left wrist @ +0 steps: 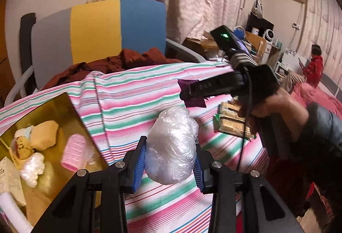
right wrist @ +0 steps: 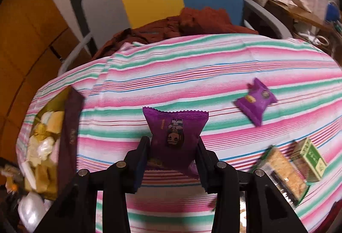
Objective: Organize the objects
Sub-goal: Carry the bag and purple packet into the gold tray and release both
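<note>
Left of left gripper (left wrist: 170,160), clamped on clear crinkled plastic bundle (left wrist: 172,145): gold-lined box (left wrist: 53,104) holding pink foam roll (left wrist: 73,155), wrapped buns; right gripper (right wrist: 173,157) pinches purple snack packet (right wrist: 174,132).

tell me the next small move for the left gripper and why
Probably carry the clear plastic-wrapped white bundle leftward over the gold-lined box and release. The left gripper is shut on it above the striped cloth, and similar wrapped snacks already lie in that box.
</note>
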Demonstrator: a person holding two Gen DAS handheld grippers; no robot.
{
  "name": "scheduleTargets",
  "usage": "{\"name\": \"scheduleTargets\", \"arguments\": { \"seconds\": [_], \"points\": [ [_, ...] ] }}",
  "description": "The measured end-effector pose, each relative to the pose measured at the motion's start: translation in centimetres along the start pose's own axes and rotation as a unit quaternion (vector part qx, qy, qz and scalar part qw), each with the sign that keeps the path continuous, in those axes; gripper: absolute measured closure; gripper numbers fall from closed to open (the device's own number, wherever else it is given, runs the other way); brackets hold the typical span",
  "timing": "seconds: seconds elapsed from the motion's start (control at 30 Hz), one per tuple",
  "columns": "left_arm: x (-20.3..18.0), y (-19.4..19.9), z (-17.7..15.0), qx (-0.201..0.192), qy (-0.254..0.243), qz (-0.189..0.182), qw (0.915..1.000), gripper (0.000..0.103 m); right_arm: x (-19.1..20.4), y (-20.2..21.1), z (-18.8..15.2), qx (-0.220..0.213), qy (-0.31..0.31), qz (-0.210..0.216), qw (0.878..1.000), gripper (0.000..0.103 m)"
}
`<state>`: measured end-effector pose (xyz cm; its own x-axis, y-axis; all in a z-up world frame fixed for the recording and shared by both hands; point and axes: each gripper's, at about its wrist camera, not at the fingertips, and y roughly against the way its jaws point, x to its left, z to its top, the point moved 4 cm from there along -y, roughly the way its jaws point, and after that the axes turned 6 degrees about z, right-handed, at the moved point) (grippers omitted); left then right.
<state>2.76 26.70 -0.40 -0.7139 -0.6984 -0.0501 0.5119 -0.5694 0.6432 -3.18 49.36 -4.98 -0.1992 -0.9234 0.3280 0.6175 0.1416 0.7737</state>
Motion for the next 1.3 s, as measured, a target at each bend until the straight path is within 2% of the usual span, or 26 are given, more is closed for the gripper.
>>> {"name": "scheduleTargets", "arguments": {
  "seconds": [0.37, 0.8, 1.07, 1.3],
  "points": [
    [6.8, 2.8, -0.6, -0.013, 0.072, 0.055, 0.9958, 0.065, 7.8, 0.6, -1.2, -0.006, 0.046, 0.045, 0.998, 0.061],
    [14.9, 4.3, -2.9, -0.007, 0.140, 0.150, 0.9787, 0.065, 18.0, -0.4, -2.9, 0.008, 0.116, 0.100, 0.988, 0.061],
    [17.8, 4.4, -4.2, 0.005, 0.167, 0.175, 0.9704, 0.064, 21.6, -1.6, -3.1, 0.021, 0.141, 0.110, 0.984, 0.061],
    [19.8, 4.3, -4.8, 0.007, 0.188, 0.178, 0.9658, 0.064, 23.2, -3.0, -2.4, 0.026, 0.147, 0.099, 0.984, 0.061]
  ]
}}
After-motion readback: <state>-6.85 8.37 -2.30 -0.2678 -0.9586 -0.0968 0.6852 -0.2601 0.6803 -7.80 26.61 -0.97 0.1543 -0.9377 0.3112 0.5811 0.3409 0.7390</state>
